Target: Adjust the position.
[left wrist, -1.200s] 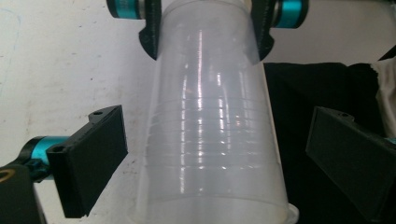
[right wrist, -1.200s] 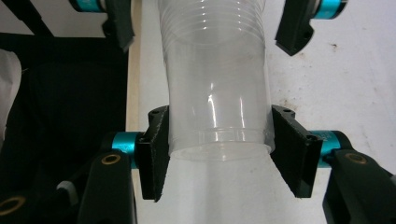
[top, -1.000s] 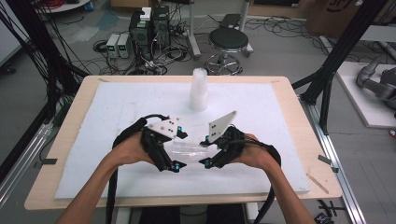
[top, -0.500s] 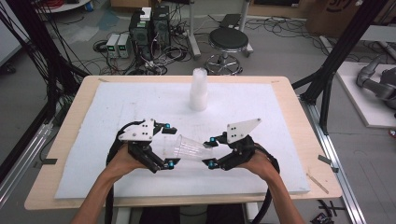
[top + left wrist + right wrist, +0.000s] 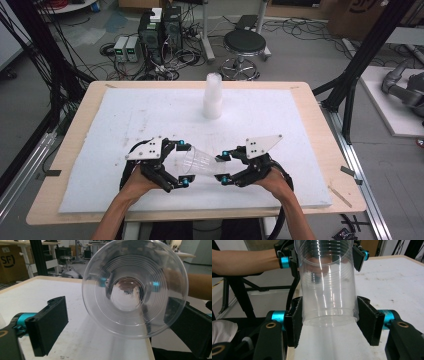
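Observation:
A clear plastic cup [image 5: 200, 163] lies on its side just above the white board, between my two grippers. My right gripper [image 5: 225, 166] is shut on the cup's base; in the right gripper view its pads [image 5: 295, 320] press both sides of the cup [image 5: 328, 282]. My left gripper [image 5: 183, 163] stands open around the rim. In the left gripper view the cup's mouth [image 5: 135, 287] faces the camera, with a gap to the left jaw's pad [image 5: 50, 325]. The left gripper [image 5: 324, 255] also flanks the rim at the top of the right gripper view.
A stack of clear cups [image 5: 212, 97] stands upright at the far middle of the white board [image 5: 125, 115]. The board covers a wooden table [image 5: 327, 150]. Beyond it are a stool [image 5: 244, 45] and electronics with cables on the floor.
Both hands have come down toward the board and a little nearer the front edge, with the cup between them. The cup now lies lower and more level.

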Action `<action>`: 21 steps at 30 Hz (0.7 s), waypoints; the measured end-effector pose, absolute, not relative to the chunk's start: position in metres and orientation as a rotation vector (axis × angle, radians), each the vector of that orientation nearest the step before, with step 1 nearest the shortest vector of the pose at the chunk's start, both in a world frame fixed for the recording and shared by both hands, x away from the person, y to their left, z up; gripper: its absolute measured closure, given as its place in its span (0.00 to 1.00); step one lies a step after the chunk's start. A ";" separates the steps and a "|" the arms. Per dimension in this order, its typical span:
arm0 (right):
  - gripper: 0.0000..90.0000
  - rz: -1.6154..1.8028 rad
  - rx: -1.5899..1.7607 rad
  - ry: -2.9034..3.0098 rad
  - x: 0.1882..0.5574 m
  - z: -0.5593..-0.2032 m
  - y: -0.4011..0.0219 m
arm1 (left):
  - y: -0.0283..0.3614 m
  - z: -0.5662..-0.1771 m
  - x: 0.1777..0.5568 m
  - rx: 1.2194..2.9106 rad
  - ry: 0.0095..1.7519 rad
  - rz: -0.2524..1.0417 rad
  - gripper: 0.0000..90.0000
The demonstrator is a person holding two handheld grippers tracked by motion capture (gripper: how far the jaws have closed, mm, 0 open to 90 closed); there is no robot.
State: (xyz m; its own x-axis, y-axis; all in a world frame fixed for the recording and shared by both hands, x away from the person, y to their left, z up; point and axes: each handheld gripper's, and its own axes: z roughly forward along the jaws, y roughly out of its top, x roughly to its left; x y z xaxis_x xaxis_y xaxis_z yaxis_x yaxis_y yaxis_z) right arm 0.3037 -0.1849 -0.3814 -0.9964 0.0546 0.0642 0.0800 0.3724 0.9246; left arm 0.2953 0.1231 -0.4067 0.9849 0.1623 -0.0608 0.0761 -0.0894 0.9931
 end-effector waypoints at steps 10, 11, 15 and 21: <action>0.48 -1.786 -0.117 -2.561 0.303 -0.382 -0.189 | 0.112 -0.408 0.296 1.636 0.184 0.039 0.06; 0.48 -1.789 -0.118 -2.554 0.303 -0.382 -0.190 | 0.110 -0.407 0.296 1.637 0.180 0.036 0.06; 0.48 -1.805 -0.122 -2.550 0.303 -0.381 -0.193 | 0.102 -0.404 0.297 1.639 0.165 0.024 0.06; 0.48 -1.808 -0.115 -2.543 0.302 -0.383 -0.195 | 0.094 -0.400 0.298 1.631 0.139 0.009 0.09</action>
